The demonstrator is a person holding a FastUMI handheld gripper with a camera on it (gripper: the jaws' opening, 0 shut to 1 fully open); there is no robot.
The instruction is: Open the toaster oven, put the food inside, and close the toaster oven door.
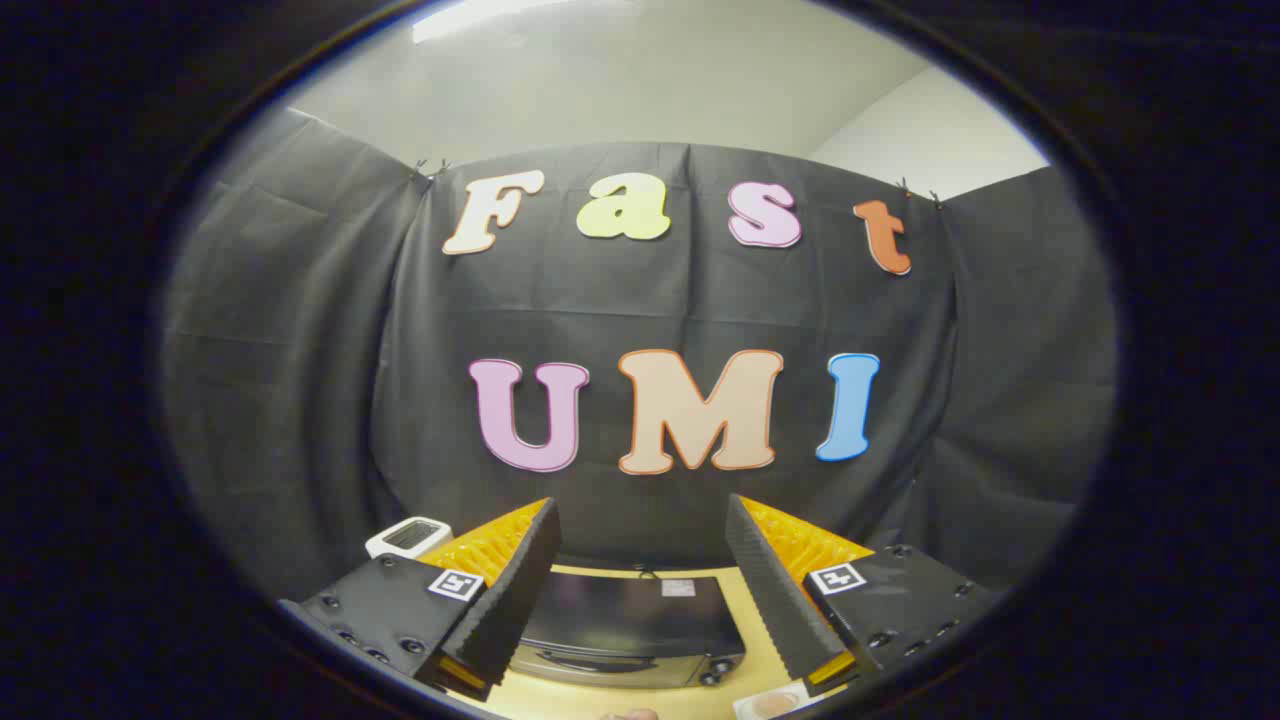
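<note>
Gripper (640,530): fingers spread wide, nothing held, raised above a tan table (765,640). Toaster oven (628,628): dark, door closed, on the table below and between the fingers. Food (773,704): on a white plate, near the right finger. White device (408,536): beyond the left finger.

A smooth, slightly glossy dark metal top is seen on the black box-shaped toaster oven (632,615), resting on a matt, pale wood-look table (765,655). Ridged, rough-looking inner faces are shown by the gripper (640,560) fingers, held apart. Matt, creased black cloth (300,380) is hung behind.
</note>
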